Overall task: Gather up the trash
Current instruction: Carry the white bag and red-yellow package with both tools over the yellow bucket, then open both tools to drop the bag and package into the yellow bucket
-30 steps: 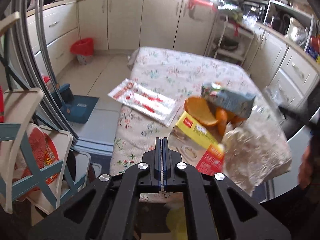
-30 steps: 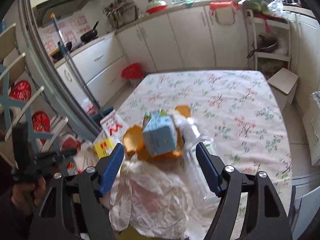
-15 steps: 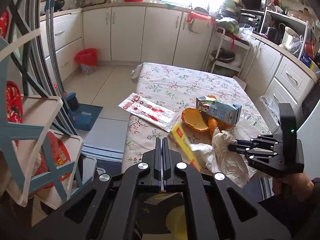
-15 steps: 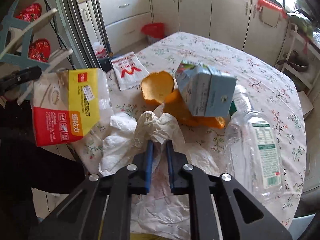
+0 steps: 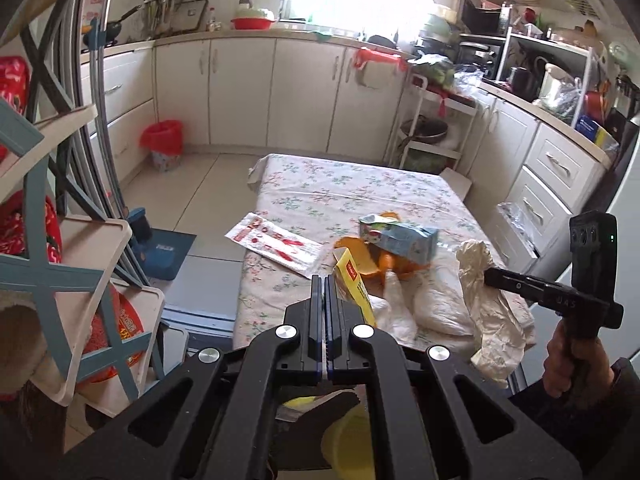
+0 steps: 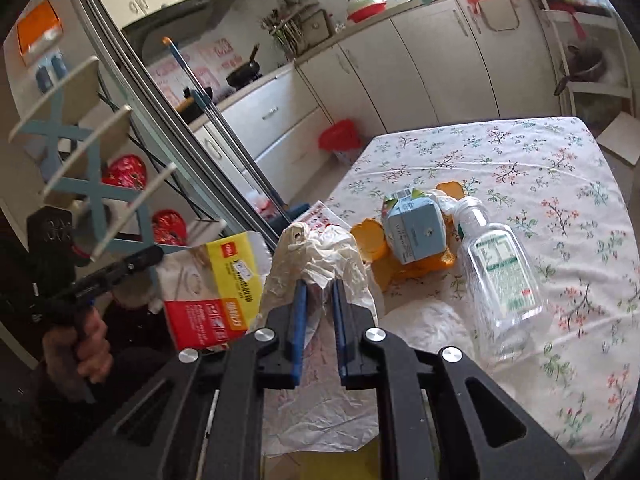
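Floral counter [image 6: 540,184] clutter beyond both tongs: your right tongs [image 6: 319,286] pinch the crumpled bag [image 6: 320,252], left tongs [image 5: 323,280] clamp the yellow packet [image 6: 216,288]. Next, I'd guess, bag it.

Trash [image 6: 416,236] on floral-clothed table [image 6: 520,168]

Both wrist views look down along their tongs from the table's [image 5: 352,196] near end, sharing its littered front.
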